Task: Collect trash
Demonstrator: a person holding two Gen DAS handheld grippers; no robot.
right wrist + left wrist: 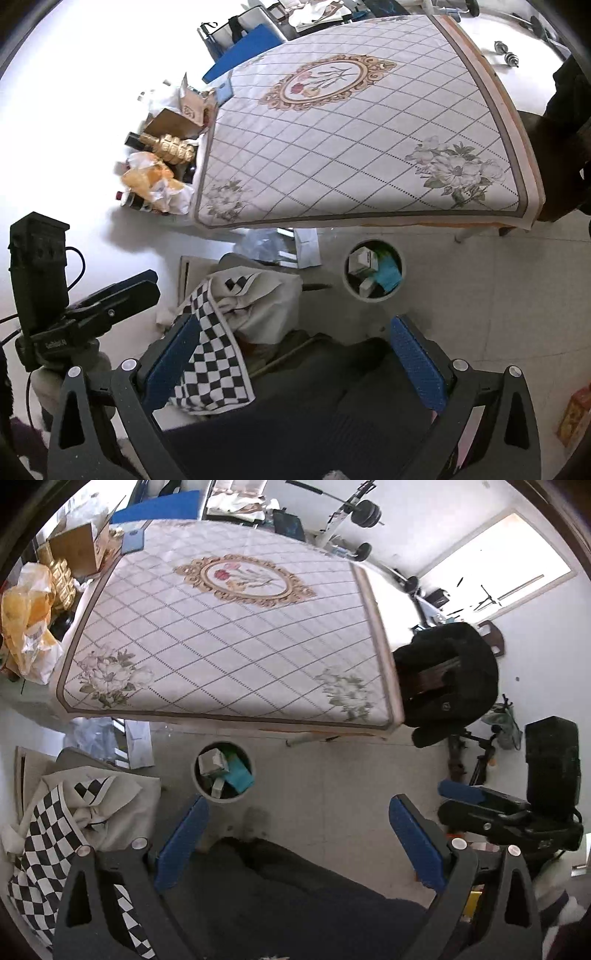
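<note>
Trash sits already gathered in the round white bin on the floor, just in front of the near edge of the table: a grey-white box, a teal packet and smaller cartons fill it. The patterned tabletop shows no loose scraps in either view, so the job looks close to done, as far as I can judge.

From the left gripper the bin lies ahead and to the left, just beyond its left blue pad; from the right gripper it lies ahead and slightly to the right, above its right pad. The left gripper appears the nearer of the two. Both grippers hang spread wide with nothing between their pads, held over a dark blue lap.

The left view shows the right gripper at its right edge, plus a black chair at the table's right end. The right view shows the left gripper at its left edge, and more of the checkered cloth beside the bin. Any further pickup would probably come from the clutter left of the table, by the yellow bag.
</note>
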